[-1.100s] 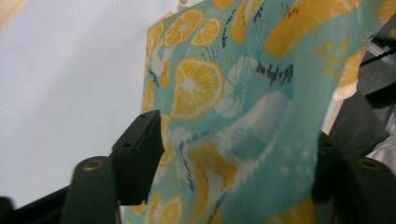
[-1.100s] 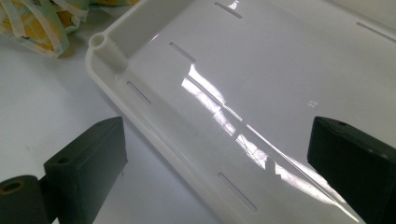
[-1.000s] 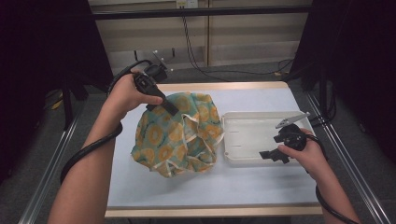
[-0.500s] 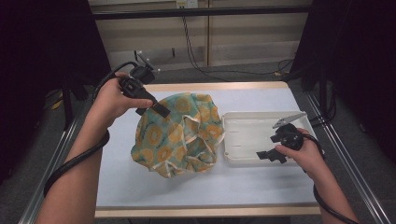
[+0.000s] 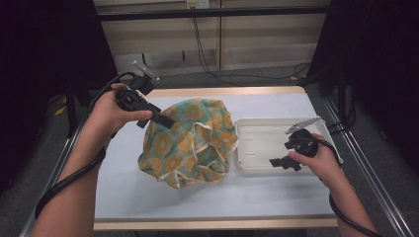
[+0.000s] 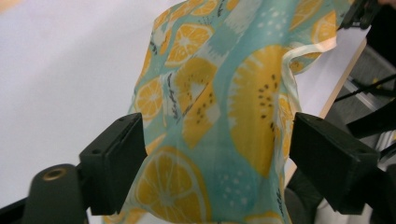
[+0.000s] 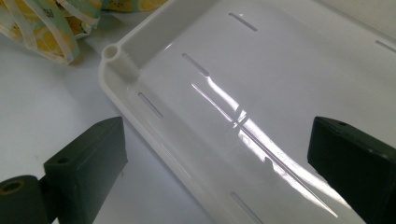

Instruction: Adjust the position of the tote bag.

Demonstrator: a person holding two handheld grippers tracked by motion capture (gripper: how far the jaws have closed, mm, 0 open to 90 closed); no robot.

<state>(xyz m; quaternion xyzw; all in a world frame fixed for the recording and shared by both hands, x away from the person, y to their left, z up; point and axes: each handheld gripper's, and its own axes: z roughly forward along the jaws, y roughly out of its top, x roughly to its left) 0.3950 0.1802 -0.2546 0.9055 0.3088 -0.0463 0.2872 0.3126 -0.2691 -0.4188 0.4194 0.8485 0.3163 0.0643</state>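
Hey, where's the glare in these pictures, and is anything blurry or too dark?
Right gripper view: bright streaks of glare run across the white tray. Left gripper view: the lemon-print cloth is sharp at mid-distance and softer close to the fingers. High view: the table is evenly lit, while the surroundings fall into darkness.

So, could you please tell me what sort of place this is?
Probably a lab recording bench: a pale work table with metal rails, cables on the floor, and dark screens around it, holding a lemon-print cloth and white plastic tray.
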